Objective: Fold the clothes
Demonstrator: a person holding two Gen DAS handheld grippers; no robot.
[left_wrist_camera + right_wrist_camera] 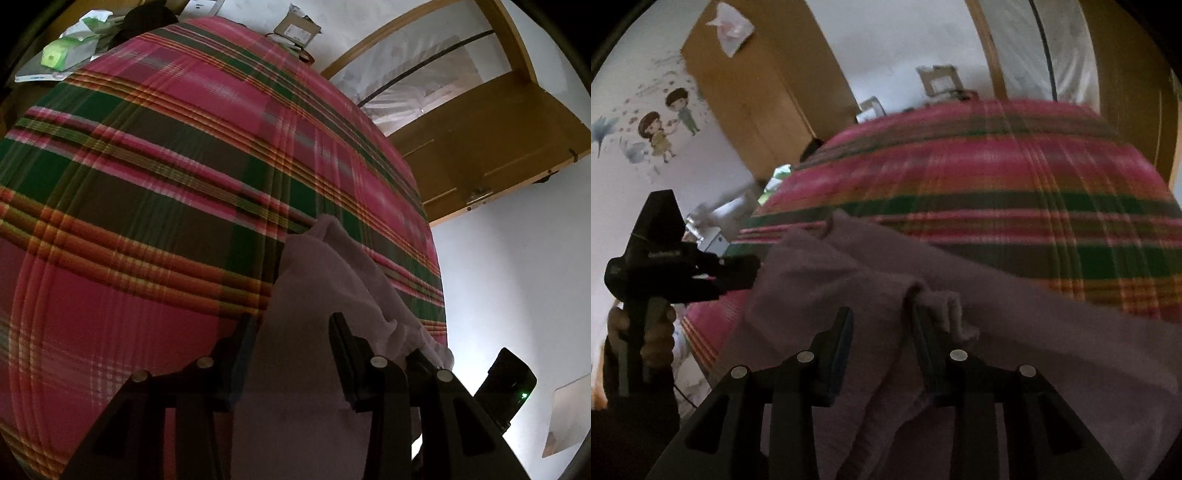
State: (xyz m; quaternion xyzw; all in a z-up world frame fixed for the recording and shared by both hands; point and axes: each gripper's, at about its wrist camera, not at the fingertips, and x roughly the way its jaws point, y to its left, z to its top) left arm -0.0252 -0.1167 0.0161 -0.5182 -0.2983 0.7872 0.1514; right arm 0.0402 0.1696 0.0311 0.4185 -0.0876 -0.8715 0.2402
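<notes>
Pale cloth [325,280] is bunched between both claws, lifted just above the plaid bed [147,184]: it is gripped by the left claw [293,332] and pinched by the right claw [882,325]. Slippage could be caused by the loose, thick bunching, and the fold spoiled. One cloth and two claws are counted.

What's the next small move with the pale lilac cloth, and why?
Probably carry the pale lilac cloth forward and lay it flat on the pink-green plaid bedsheet. It hangs bunched between both the left hand-held gripper and the right hand-held gripper, near the bed edge.
</notes>
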